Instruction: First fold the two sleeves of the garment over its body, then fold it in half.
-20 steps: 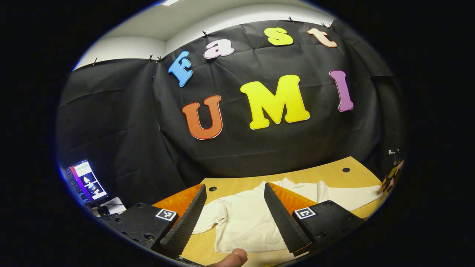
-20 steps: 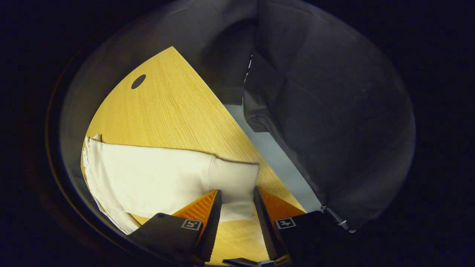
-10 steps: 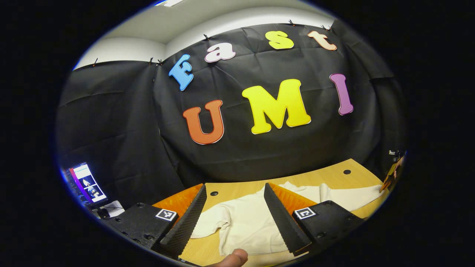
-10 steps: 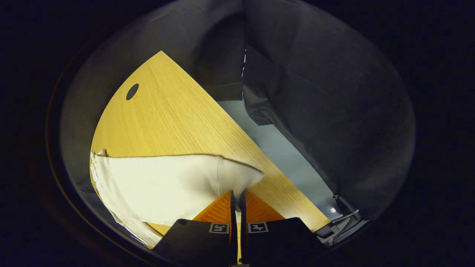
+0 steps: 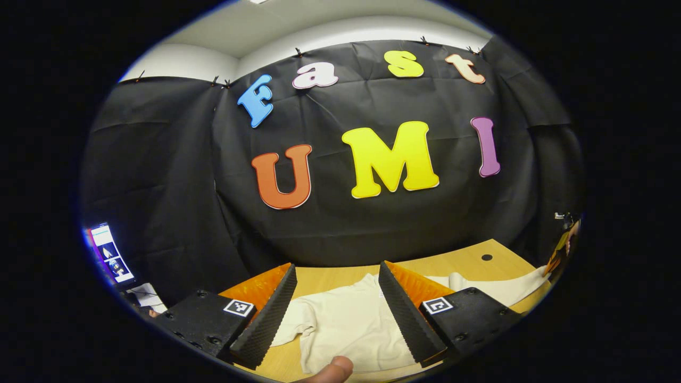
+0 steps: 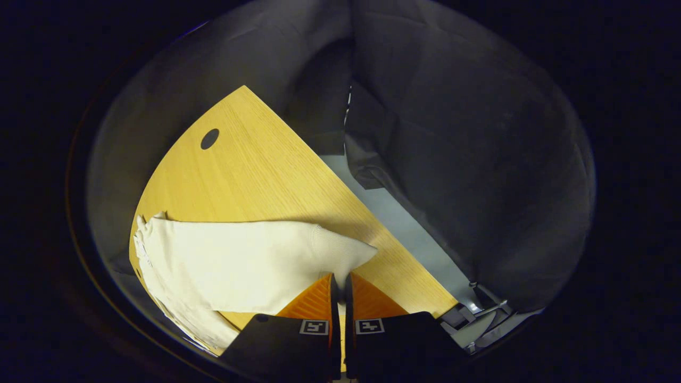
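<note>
Right gripper is clamped on the ribbed cuff of the cream knit garment's sleeve, lifted off the wooden table for folding over. Left gripper is held apart above the garment body.

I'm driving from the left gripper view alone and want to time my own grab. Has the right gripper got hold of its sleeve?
Observer: Yes. In the right gripper view the right gripper is shut on the sleeve cuff, both fingers pinching the ribbed end.
Operator: Is the cuff flat on the table?
Observer: No. The cuff is drawn to a point at the fingers, and a shadow lies on the table behind the sleeve, so it looks raised.
Operator: Anything beyond that table edge?
Observer: Pale floor, then the black cloth wall. Your left gripper is open above the garment.
</note>
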